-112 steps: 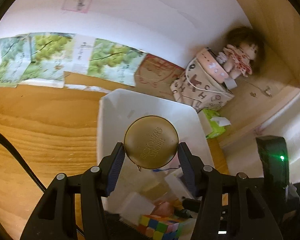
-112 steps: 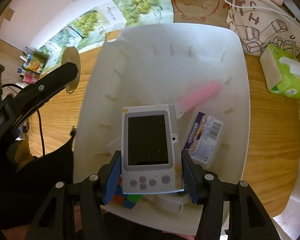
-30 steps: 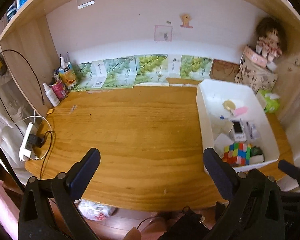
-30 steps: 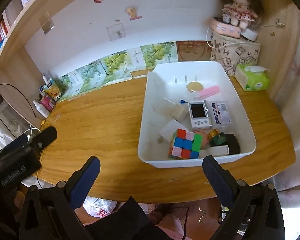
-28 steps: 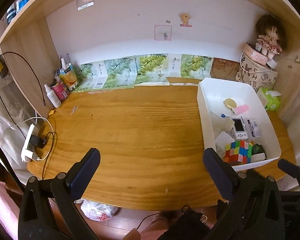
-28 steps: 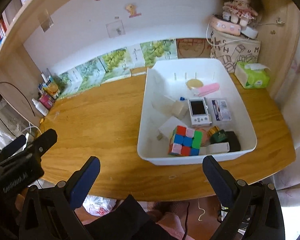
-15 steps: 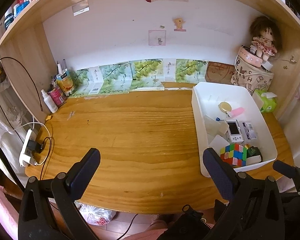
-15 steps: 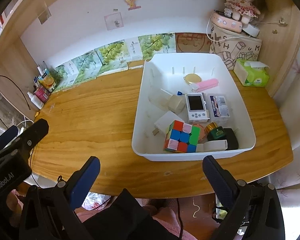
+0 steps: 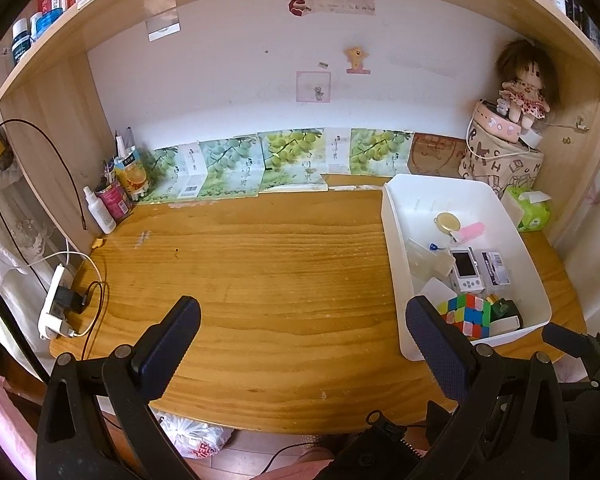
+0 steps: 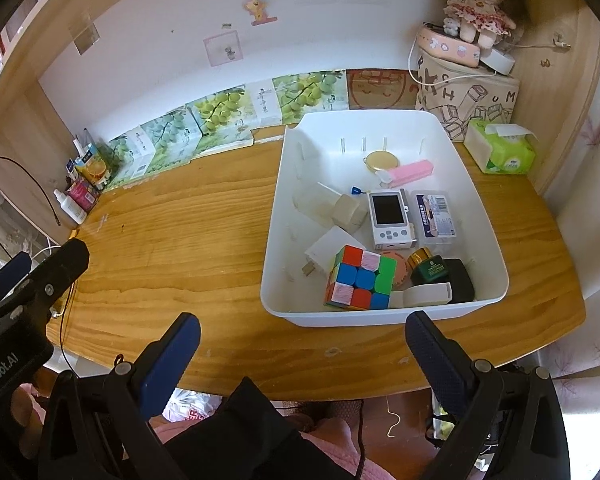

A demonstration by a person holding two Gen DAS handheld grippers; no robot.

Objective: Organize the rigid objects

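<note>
A white bin (image 10: pixel 484 216) (image 9: pixel 392 240) stands on the right of the wooden desk (image 10: pixel 180 232). It holds a colour cube (image 10: pixel 360 276) (image 9: pixel 466 314), a white handheld game console (image 10: pixel 390 220) (image 9: pixel 466 270), a round gold tin (image 10: pixel 380 160) (image 9: pixel 448 222), a pink case (image 10: pixel 412 170), a clear box with a label (image 10: pixel 436 218), a green bottle (image 10: pixel 428 270) and white blocks. My left gripper (image 9: pixel 300 338) is open and empty above the desk's front edge. My right gripper (image 10: pixel 302 346) is open and empty, in front of the bin.
Green grape-print boxes (image 9: pixel 260 160) line the back wall. Bottles and a cup (image 9: pixel 112 196) stand at the back left, a power strip with cables (image 9: pixel 56 304) at the left edge. A patterned bag with a doll (image 10: pixel 468 68) and a tissue pack (image 10: pixel 504 152) are at the back right.
Both grippers let go of the gold tin and the game console, which now lie in the bin. Both have opened wide and pulled back and up from the desk.
</note>
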